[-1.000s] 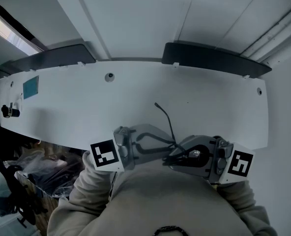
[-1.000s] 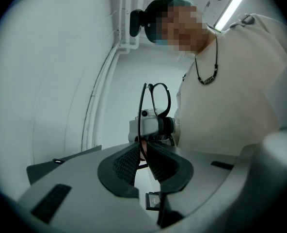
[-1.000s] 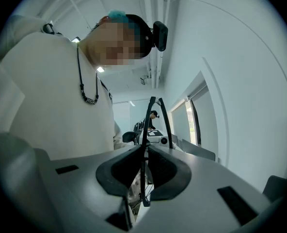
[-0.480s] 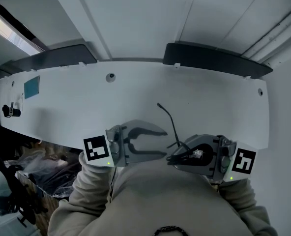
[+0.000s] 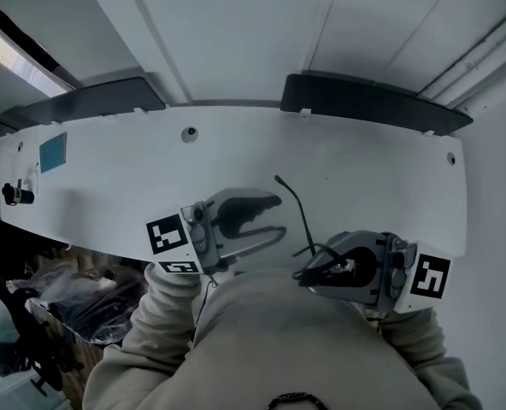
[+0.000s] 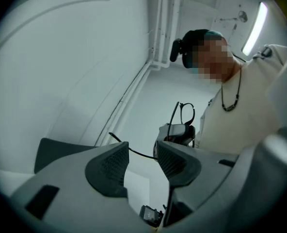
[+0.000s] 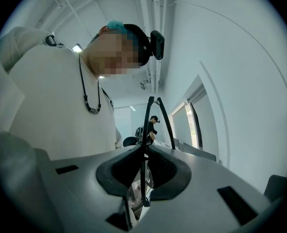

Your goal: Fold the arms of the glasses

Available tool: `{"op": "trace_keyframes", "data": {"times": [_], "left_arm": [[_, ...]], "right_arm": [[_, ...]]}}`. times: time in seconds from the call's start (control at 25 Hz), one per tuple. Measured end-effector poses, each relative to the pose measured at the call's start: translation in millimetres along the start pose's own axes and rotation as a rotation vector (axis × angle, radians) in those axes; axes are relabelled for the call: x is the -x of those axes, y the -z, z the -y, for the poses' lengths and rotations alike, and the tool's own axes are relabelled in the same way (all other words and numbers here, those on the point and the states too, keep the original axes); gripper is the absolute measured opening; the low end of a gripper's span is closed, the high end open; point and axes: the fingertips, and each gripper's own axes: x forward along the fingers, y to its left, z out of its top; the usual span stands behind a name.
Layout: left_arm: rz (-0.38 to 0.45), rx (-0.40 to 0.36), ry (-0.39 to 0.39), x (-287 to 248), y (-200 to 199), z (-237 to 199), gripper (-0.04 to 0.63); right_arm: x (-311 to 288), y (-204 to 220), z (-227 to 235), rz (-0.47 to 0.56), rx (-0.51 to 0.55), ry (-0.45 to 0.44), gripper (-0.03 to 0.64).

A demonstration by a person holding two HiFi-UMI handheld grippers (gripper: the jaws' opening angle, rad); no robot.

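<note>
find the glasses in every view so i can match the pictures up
head view: glasses low, right of centre, clamped in the right gripper, one arm sticking up.
left gripper view: glasses right of centre, frame upright, close to the person's chest.
right gripper view: glasses dead centre, edge-on between the jaws.
shared landmark: the pale sweatshirt, in all three views.

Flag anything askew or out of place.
Only the glasses, clamped in the right gripper: one arm juts out unfolded over the white desk. Nothing looks spilled or damaged.
</note>
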Motion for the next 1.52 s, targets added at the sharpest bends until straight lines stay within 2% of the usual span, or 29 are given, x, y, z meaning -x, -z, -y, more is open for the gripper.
{"op": "trace_keyframes", "data": {"times": [0.08,0.24,0.36,0.44,0.6,0.76,1.0,1.16,1.52], "left_arm": [[-0.008,0.051,0.003,-4.2,2.6,-2.0,0.169],[-0.033,0.063,0.018,-18.7,3.1,-2.5,0.169],[-0.036,0.092,-0.039,-22.3,4.1,-15.6,0.169],[-0.027,0.115,-0.067,-22.2,3.4,-21.9,0.169],[0.014,0.177,-0.041,-23.0,-1.1,-20.4,0.169],[0.03,0.171,-0.031,-31.3,-5.4,-18.2,0.169],[0.018,0.128,-0.057,-35.9,-11.1,-16.6,0.167],[-0.032,0.102,-0.09,-38.8,-4.7,-25.2,0.074],[-0.044,0.121,-0.089,-36.5,-4.2,-26.5,0.044]], "right_arm": [[1.7,-3.6,0.0,0.002,0.001,-0.004,0.057],[14.5,-11.2,4.8,0.013,0.012,-0.009,0.057],[19.1,-15.4,4.6,0.032,0.018,-0.019,0.057],[20.4,-16.3,4.2,0.046,0.013,-0.028,0.057],[19.9,-15.5,-1.4,0.062,-0.003,-0.064,0.057],[19.2,-11.1,-8.0,0.057,-0.019,-0.094,0.057],[21.0,-11.2,-10.8,0.07,-0.029,-0.086,0.057],[25.8,-9.3,-11.0,0.069,-0.028,-0.066,0.057],[24.5,-0.7,-9.5,0.047,-0.033,-0.039,0.057]]}}
